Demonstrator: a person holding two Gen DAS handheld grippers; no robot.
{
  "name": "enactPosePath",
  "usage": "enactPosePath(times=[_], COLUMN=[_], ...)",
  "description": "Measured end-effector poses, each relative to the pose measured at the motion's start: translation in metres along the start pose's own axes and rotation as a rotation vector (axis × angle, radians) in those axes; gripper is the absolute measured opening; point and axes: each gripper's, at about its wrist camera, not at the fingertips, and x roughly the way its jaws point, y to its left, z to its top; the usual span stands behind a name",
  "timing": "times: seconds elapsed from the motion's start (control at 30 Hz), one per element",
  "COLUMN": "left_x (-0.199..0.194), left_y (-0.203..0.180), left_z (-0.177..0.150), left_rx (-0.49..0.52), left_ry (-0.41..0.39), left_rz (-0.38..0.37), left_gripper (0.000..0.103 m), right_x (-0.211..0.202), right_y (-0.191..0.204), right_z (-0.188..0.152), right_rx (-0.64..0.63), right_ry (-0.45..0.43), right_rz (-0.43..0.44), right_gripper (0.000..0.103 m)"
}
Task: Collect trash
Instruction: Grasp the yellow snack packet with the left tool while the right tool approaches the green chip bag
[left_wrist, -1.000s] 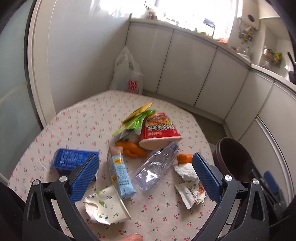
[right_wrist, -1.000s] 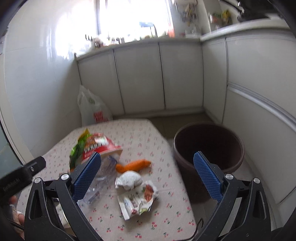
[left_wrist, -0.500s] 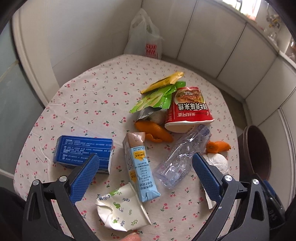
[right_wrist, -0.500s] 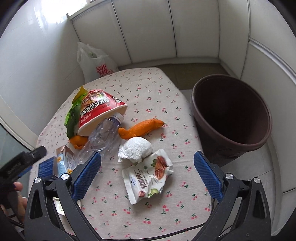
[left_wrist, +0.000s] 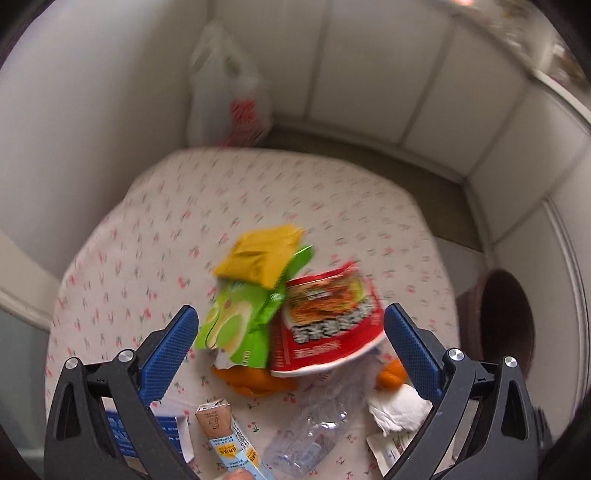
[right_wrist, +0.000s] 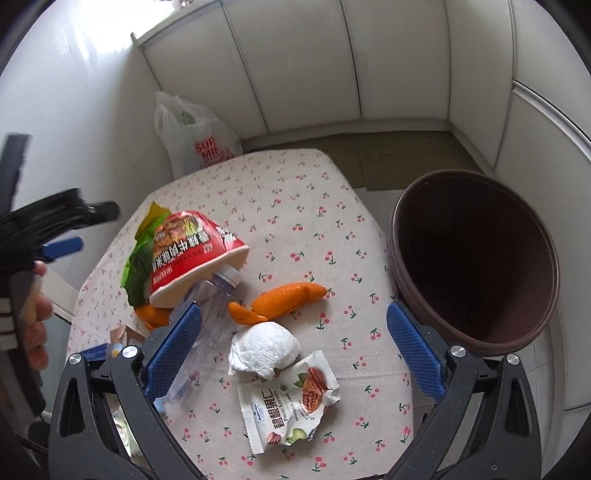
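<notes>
Trash lies on a cherry-print tablecloth (right_wrist: 295, 206). My left gripper (left_wrist: 291, 325) is open above a green wrapper (left_wrist: 240, 325), a yellow packet (left_wrist: 262, 254) and a tipped red noodle cup (left_wrist: 325, 321). A clear bottle (left_wrist: 317, 424), a carton (left_wrist: 229, 439) and orange peel (left_wrist: 255, 380) lie nearer. My right gripper (right_wrist: 293, 332) is open over a white crumpled tissue (right_wrist: 264, 347) and a white snack packet (right_wrist: 288, 402). Orange peel (right_wrist: 284, 301) and the red cup (right_wrist: 192, 254) sit just beyond. Nothing is held.
A brown bin (right_wrist: 476, 262) stands on the floor at the table's right edge. A white plastic bag (right_wrist: 195, 140) leans by the wall beyond the table. White cabinets ring the room. A hand (right_wrist: 35, 325) holds the left gripper at the right view's left edge.
Both grippers tilted down and moved forward over the table. The left view now blurs and centres on the green wrapper and red cup; the blue box slipped to its bottom edge.
</notes>
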Motion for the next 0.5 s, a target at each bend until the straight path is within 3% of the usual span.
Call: enactPosePath(times=[0.13,0.27,0.33,0.5], left_x=[0.031,0.056,0.066,0.084], left_y=[0.011,0.004,0.004,0.01], left_z=[0.021,0.036,0.043,0.045], left_rx=[-0.054,-0.045,-0.041,-0.073], left_ry=[0.026,0.045,0.06,0.108], left_rz=[0.063,0.088,0.111,0.109], left_gripper=[0.097,0.093,0.084,0.049], right_x=[0.0,0.007,0.009,0.011], right_y=[-0.007,-0.015,-0.016,-0.007], right_z=[0.008,0.015,0.016,0.017], right_rx=[0.018,0.076,0.085,0.053], right_ry=[-0.027,-0.001,0.007,0.008], right_rz=[-0.004,0.052,0.07,0.078], right_gripper=[0.096,0.096,0.096,0.096])
